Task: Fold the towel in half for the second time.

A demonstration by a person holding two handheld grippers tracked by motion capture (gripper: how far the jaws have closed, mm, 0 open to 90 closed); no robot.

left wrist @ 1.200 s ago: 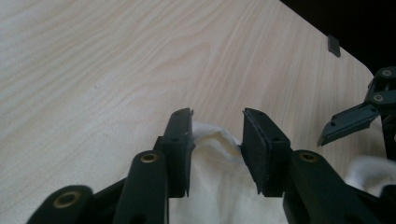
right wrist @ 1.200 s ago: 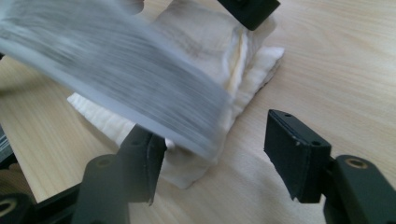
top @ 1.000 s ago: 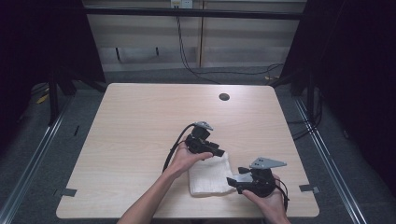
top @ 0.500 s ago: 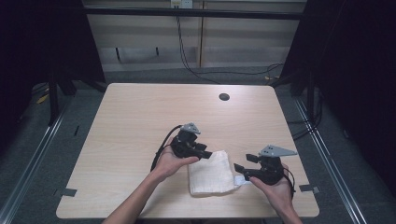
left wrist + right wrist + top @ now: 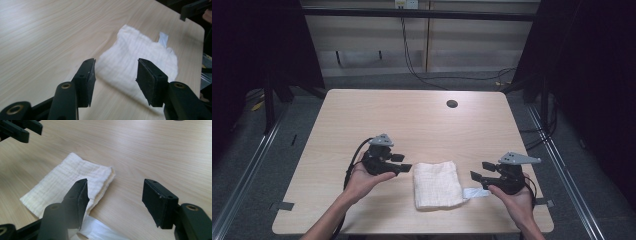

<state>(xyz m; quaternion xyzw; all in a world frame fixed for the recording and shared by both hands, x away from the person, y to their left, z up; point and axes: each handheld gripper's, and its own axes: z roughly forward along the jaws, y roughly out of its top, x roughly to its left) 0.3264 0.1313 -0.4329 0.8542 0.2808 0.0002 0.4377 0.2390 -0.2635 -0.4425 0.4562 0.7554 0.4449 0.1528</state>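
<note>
One folded white cloth [image 5: 435, 184] lies flat on the bench [image 5: 412, 120], between two grippers. The left gripper [image 5: 401, 163] hangs just beside its near edge, jaws apart, having just widened, nothing between them. The right gripper [image 5: 481, 171], jaws apart and empty, hovers above one white tag [image 5: 476, 193] at the cloth's corner.

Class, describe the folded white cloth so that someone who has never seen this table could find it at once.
Start with the light wooden table and go to its near edge, where two hands hold black tools. The folded white cloth lies flat between the left tool and the right tool, touched by neither. It is cream-white and ribbed, unlike the smooth white tag at its right corner.
</note>
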